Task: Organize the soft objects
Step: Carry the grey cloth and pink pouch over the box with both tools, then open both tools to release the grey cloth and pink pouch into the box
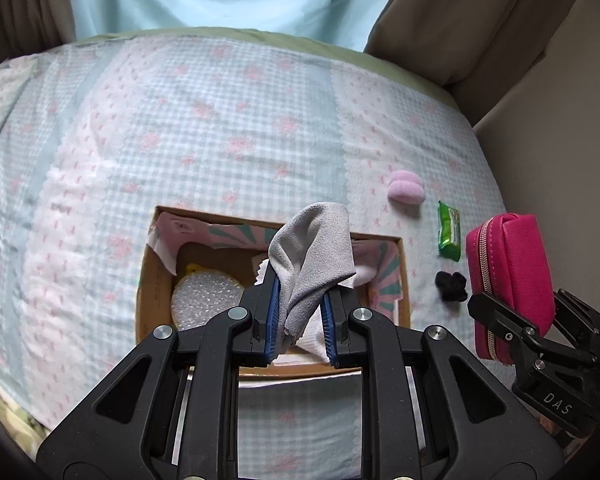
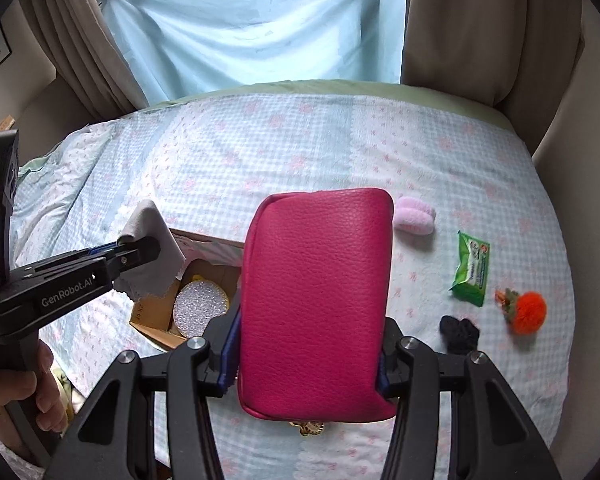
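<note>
The left claw (image 1: 300, 312) is clenched on a grey cloth (image 1: 312, 256), pinched low so that the loose upper part flops over the blue pads; it hangs just above the cardboard box (image 1: 156, 280), probably so the cloth can drop straight in. The right claw (image 2: 308, 364) grasps a pink zip pouch (image 2: 316, 300) across its narrow width, upright, the pads pressing both sides, which keeps the bulky thing steady while it is carried beside the box.

The box sits on the bed (image 1: 220, 120) near its front edge, toward the left. Inside lie a round glittery sponge (image 1: 204, 300) with something yellow behind it, and white cloth under the claw; patterned paper lines the walls.

Still loose on the quilt, toward the bed's right edge: a pink fluffy piece (image 2: 414, 216), a green wipes packet (image 2: 472, 268), a black knitted item (image 2: 458, 332) and an orange pompom (image 2: 528, 312).
</note>
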A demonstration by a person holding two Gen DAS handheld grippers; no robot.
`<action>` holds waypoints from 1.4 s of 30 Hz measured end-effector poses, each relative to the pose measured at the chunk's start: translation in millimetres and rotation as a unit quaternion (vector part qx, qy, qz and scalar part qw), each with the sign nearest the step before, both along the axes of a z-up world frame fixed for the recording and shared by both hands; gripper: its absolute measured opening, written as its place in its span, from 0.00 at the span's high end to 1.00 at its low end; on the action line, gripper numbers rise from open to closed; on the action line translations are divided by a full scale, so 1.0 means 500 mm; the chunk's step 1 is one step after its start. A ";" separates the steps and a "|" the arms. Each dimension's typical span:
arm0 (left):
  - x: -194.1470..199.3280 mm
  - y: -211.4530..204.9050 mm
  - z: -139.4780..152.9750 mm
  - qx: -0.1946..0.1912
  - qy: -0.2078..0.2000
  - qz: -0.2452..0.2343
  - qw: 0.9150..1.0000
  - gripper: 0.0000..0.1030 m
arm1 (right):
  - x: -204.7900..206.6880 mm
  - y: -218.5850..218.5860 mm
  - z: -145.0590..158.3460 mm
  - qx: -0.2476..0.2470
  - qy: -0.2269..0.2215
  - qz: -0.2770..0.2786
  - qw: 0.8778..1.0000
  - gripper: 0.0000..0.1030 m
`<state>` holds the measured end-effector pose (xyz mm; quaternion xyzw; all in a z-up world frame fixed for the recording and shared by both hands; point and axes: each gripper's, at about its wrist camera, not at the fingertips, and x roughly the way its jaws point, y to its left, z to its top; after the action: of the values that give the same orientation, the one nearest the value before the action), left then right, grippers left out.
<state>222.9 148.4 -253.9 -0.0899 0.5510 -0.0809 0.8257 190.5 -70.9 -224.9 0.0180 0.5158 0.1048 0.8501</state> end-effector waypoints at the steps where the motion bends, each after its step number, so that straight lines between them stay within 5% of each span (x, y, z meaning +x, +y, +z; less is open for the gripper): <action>1: 0.006 0.008 -0.018 0.002 0.007 -0.007 1.000 0.84 | -0.001 0.017 -0.013 0.005 0.008 -0.009 1.000 0.54; 15: 0.087 0.016 -0.278 0.036 0.099 -0.096 0.990 0.84 | 0.033 0.089 -0.249 0.037 0.110 -0.090 0.989 0.54; 26: 0.128 -0.028 -0.323 0.086 0.114 -0.155 0.978 0.84 | 0.063 0.094 -0.329 -0.001 0.123 -0.068 0.990 0.52; 28: 0.127 -0.036 -0.323 0.083 0.122 -0.164 0.975 0.84 | 0.066 0.096 -0.332 -0.011 0.120 -0.068 0.990 0.44; 30: 0.126 -0.042 -0.324 0.099 0.128 -0.168 0.972 0.82 | 0.064 0.100 -0.331 -0.011 0.107 -0.063 0.992 0.00; 32: 0.126 -0.040 -0.325 0.104 0.130 -0.169 0.971 0.67 | 0.059 0.104 -0.323 -0.011 0.084 -0.055 0.995 0.00; 34: 0.124 -0.027 -0.320 0.095 0.123 -0.159 0.975 0.00 | 0.051 0.115 -0.311 -0.015 0.060 -0.032 0.998 0.00; 37: 0.124 0.000 -0.313 0.060 0.124 -0.141 0.980 0.00 | 0.039 0.127 -0.311 -0.052 0.049 -0.008 0.997 0.00; 42: 0.119 0.010 -0.308 0.065 0.120 -0.134 0.981 0.00 | 0.036 0.113 -0.317 -0.039 0.055 -0.013 0.998 0.00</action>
<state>282.7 153.3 -408.0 0.0296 0.6574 -0.1437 0.7391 208.5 -14.6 -383.3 -0.0027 0.5653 0.0728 0.8217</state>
